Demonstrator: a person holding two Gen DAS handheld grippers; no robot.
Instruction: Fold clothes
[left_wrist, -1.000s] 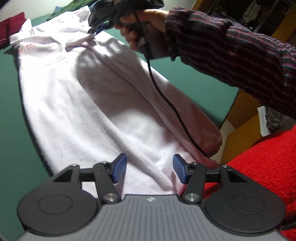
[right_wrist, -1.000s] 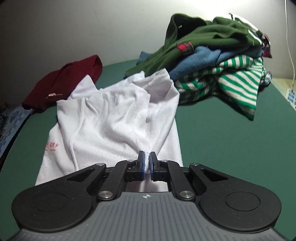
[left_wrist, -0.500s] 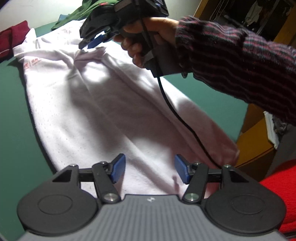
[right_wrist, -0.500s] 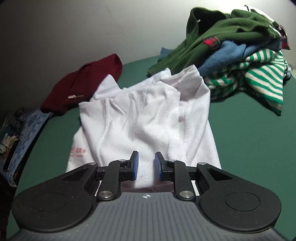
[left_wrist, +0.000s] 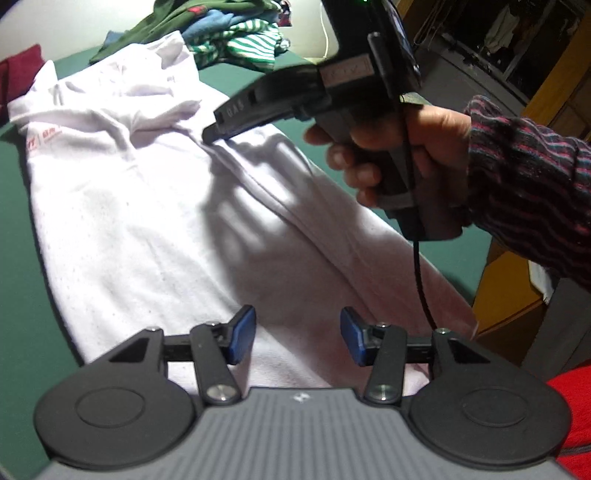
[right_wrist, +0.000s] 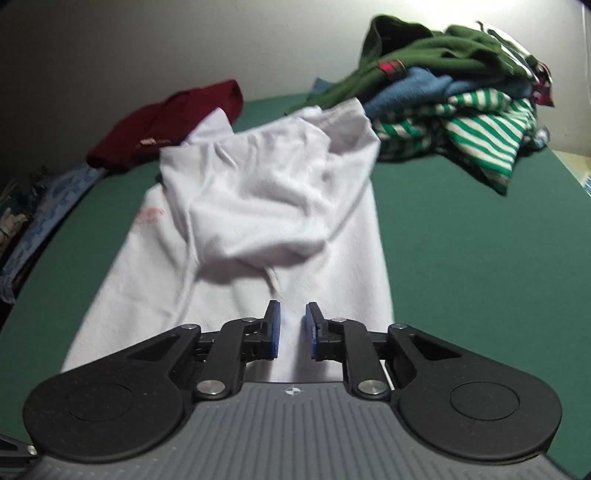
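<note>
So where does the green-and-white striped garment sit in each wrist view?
Left wrist: green-and-white striped garment at top centre, beyond the white shirt.
Right wrist: same garment at upper right, low in the clothes pile.
Shared landmark: the white shirt, whose far end nearly meets it.

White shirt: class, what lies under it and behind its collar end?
Under the white shirt only green table shows around its edges; the covered part is hidden. Behind it sit a maroon garment and a clothes pile.
</note>
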